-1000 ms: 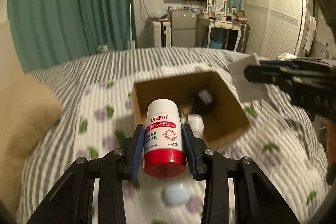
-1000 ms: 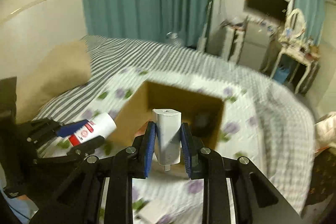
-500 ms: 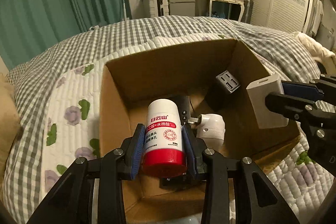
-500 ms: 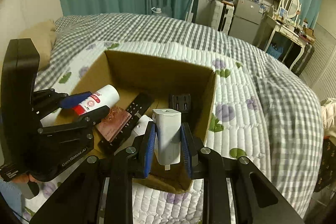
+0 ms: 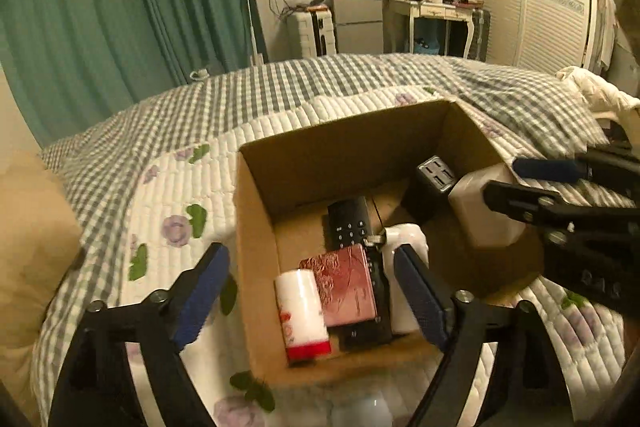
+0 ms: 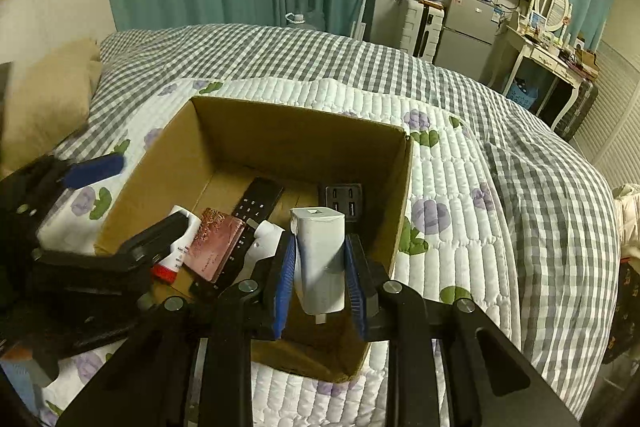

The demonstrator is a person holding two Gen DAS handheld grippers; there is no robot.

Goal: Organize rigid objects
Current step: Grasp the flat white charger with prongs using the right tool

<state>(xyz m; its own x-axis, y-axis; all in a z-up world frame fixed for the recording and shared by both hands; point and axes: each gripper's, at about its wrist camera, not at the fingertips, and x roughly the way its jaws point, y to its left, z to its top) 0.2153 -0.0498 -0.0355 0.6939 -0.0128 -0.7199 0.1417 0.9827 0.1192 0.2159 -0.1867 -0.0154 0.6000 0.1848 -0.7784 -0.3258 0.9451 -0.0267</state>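
In the cardboard box (image 5: 256, 227) the bottle (image 5: 303, 311) lies dropped, left gripper (image 5: 316, 295) spread empty; right gripper (image 6: 320, 283) clamps the white charger (image 6: 320, 255), not yet placed.

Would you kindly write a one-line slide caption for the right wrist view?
Right gripper holds a white charger over the cardboard box, where a red-capped bottle already lies.

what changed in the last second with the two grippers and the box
The left gripper moved over the cardboard box, opened and let go of the red-capped white bottle, which now lies inside beside the pink wallet. The right gripper also moved over the box but stays shut on the white charger.
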